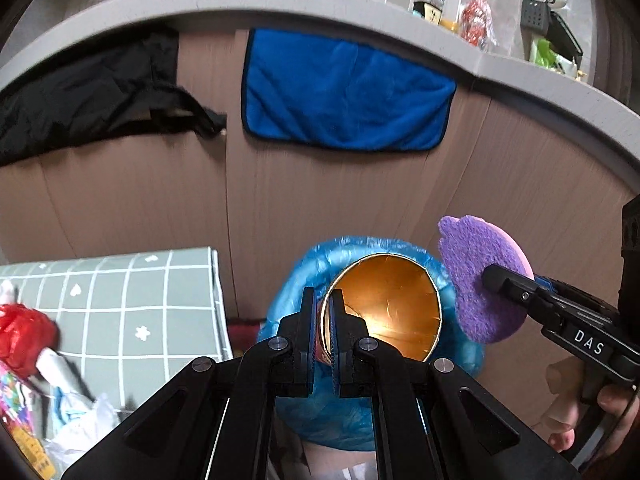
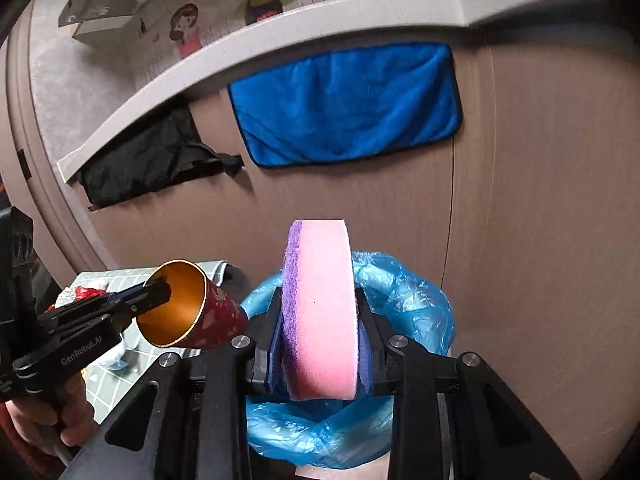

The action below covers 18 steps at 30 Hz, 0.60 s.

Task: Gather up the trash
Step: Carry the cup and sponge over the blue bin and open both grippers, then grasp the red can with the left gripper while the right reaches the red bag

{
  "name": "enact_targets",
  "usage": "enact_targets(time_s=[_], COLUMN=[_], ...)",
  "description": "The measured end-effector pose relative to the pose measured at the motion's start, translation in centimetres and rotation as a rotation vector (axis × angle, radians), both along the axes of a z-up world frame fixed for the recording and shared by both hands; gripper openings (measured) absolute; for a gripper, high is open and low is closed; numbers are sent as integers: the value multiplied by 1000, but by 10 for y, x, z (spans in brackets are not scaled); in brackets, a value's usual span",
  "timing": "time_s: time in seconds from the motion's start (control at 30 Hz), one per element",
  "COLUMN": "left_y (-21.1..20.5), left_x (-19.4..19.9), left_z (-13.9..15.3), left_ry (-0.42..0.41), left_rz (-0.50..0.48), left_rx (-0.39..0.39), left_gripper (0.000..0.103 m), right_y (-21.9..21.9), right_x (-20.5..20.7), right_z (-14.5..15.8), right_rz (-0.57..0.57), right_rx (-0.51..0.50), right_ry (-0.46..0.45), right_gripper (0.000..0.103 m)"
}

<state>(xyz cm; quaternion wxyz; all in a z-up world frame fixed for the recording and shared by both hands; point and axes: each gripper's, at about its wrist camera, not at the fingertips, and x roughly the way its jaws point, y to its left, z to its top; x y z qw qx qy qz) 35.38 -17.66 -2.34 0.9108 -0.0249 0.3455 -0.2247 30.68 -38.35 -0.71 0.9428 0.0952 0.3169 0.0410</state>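
Observation:
My left gripper [image 1: 323, 308] is shut on the rim of a paper cup [image 1: 390, 304], gold inside and red outside, held above a bin lined with a blue plastic bag [image 1: 360, 420]. The cup [image 2: 188, 312] also shows in the right wrist view, tilted on its side. My right gripper [image 2: 320, 320] is shut on a round sponge [image 2: 324, 312], pink foam with a purple scouring face, held above the same blue bag [image 2: 404, 292]. In the left wrist view the sponge [image 1: 476, 276] hangs just right of the cup.
A low table with a grey-green checked cloth [image 1: 132, 300] stands to the left, with red wrapping [image 1: 24, 340] and other litter on it. Brown cabinet doors [image 1: 320, 208] stand behind, with a blue towel [image 1: 344, 92] and a black bag [image 1: 88, 92] hanging from the counter edge.

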Motion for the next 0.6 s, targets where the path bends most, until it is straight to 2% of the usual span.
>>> enact_targets(time_s=[0.33, 0.43, 0.5, 0.6], left_y=[-10, -9, -7, 3], left_x=[21, 26, 29, 28], left_z=[-24, -27, -27, -19], left_ry=[62, 83, 107, 97], left_rz=[-9, -14, -25, -8], left_rx=[8, -20, -47, -84], left_gripper=[6, 15, 43, 44], right_y=[-9, -10, -8, -11], right_x=[16, 18, 23, 21], right_z=[-30, -34, -38, -42], right_rz=[-11, -15, -17, -5], right_rx=[31, 41, 36, 68], right_ry=[67, 66, 81, 80], right_gripper=[28, 30, 33, 43])
